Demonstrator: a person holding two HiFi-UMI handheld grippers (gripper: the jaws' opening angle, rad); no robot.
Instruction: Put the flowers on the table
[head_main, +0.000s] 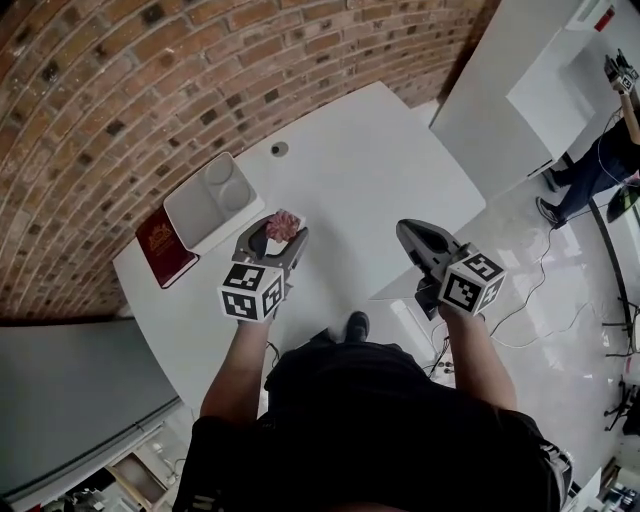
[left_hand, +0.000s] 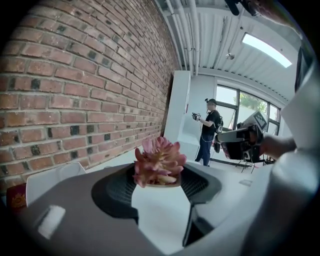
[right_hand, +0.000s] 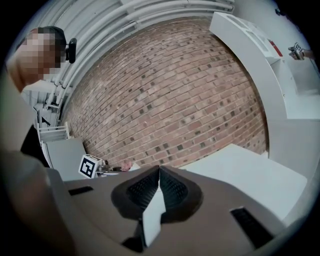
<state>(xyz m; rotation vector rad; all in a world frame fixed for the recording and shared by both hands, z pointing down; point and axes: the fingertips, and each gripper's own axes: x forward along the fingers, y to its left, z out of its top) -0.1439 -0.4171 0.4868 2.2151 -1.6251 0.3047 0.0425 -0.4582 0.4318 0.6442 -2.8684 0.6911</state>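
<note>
Under me, a white desk (head_main: 380, 170) pushed against a brick wall (head_main: 120, 80), with glossy pale floor (head_main: 540, 290) off to the right. Left end of the desk: a white tray (head_main: 190, 215) with two round hollows, and a dark red book (head_main: 165, 248) just beside its near corner. A person (head_main: 600, 160) in dark clothes stands well apart at the far right. My left gripper (head_main: 279, 232) pinches the pink flower (head_main: 284, 222) between its jaws, above the desk's near part and just right of the tray. My right gripper (head_main: 408, 232), jaws pressed together on nothing, hangs by the desk's near right edge, apart from the flower.
</note>
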